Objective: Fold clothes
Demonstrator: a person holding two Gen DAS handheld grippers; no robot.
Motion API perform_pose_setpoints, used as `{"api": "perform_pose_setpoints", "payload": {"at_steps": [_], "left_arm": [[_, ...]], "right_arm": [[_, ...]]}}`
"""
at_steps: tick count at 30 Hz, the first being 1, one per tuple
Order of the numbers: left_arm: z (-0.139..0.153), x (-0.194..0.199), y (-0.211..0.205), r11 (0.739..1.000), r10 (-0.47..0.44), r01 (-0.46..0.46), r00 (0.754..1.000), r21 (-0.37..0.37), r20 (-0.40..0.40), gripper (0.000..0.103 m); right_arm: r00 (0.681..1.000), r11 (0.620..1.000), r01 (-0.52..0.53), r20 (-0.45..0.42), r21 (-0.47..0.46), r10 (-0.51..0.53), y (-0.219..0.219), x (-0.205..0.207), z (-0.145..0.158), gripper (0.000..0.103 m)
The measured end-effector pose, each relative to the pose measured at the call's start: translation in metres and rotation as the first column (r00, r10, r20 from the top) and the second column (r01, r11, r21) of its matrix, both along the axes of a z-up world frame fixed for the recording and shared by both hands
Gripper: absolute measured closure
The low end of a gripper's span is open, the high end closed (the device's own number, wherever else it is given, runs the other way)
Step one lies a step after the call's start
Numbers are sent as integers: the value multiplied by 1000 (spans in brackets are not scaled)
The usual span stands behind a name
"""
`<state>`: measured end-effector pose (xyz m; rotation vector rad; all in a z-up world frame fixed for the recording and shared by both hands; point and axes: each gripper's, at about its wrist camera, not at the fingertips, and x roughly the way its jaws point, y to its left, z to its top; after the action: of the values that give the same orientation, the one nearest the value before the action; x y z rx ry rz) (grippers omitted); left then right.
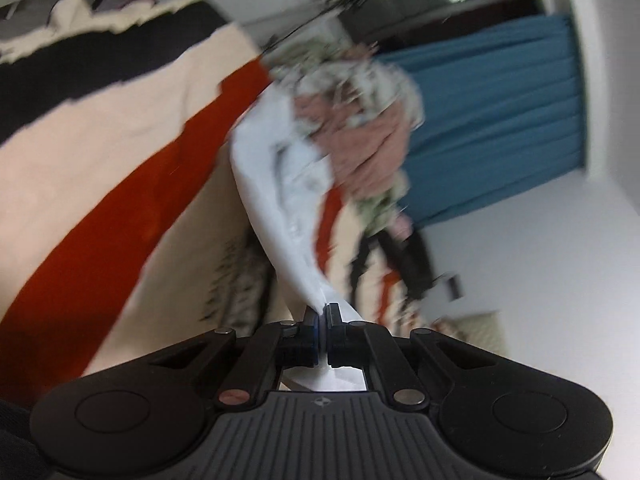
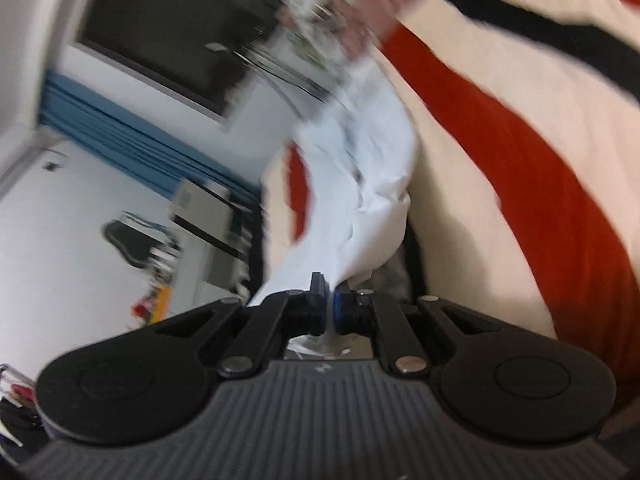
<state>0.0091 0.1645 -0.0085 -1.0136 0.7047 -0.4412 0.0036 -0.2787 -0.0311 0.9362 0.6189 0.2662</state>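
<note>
— Left tongs (image 1: 322, 310)?
— Pressed together, pinching a corner of the white garment (image 1: 280, 200); a scrap of cloth poking back behind the pads.
— Right tongs (image 2: 330, 300)?
— Likewise clamped on the white garment (image 2: 360, 184), another edge of it.
— Beyond the tips?
— Stretched ahead from both tongs, twisted, lifted clear of the striped bedcover (image 1: 120, 168). Further along, bunched against a pink and floral cloth heap (image 1: 360, 132); too blurred to tell touching from overlapping.
— Further out?
— Blue curtain (image 1: 500, 120) past the heap, on the wall side.
</note>
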Motion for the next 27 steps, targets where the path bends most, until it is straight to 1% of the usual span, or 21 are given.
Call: {"api": "perform_pose_setpoints", "payload": {"at_steps": [1,2,4,5,7,9,11,13,17,19,20,22,24,27], "left_arm": [[8,-8,3,999,5,-4,1000,-36,18,100],[12,-16,4,999,5,-3,1000,-50,30,100],[14,-36,3,999,-2,4,999,-47,36,101],[9,-49,3,999,-8,9,1000,-48,25,101],[-4,-73,5,999,-14,13,1000,-48,-21,101],[-20,-95,8,999,11,-14,996,-32,-83,101],[-24,-87,5,999,38,-39,993,-12,-113,101],[-27,-78,1,998,64,-63,988,9,-139,101],[-12,-20,-10,994,103,-97,986,52,-134,101],[-5,16,-18,992,109,-102,990,79,-94,101],[-1,33,-24,987,121,-113,990,112,-70,101],[6,70,-39,965,147,-139,989,220,-20,101],[5,97,-50,937,181,-177,983,302,15,101],[-8,136,-63,902,195,-200,979,384,54,101]], "right_arm": [[1000,1000,-5,25,-3,5,-3,-4,11,96],[999,1000,-11,46,-7,11,-6,-9,19,96],[997,999,-21,79,-25,23,-10,-24,30,96],[996,999,-28,84,-31,31,-13,-34,30,96],[996,999,-40,79,-32,42,-17,-56,23,96],[998,999,-37,49,2,37,-19,-76,5,96],[1000,998,-18,2,57,18,-21,-84,-15,96],[1000,996,5,-30,89,-2,-22,-79,-31,96],[995,991,75,-70,107,-67,-23,-31,-38,96],[990,987,117,-87,111,-107,-27,-2,-36,96],[988,985,135,-93,107,-125,-29,14,-34,96],[985,985,155,-92,77,-147,-28,51,-29,96],[980,983,172,-109,64,-164,-28,88,-29,96],[980,985,168,-109,29,-164,-23,136,-36,96]]}}
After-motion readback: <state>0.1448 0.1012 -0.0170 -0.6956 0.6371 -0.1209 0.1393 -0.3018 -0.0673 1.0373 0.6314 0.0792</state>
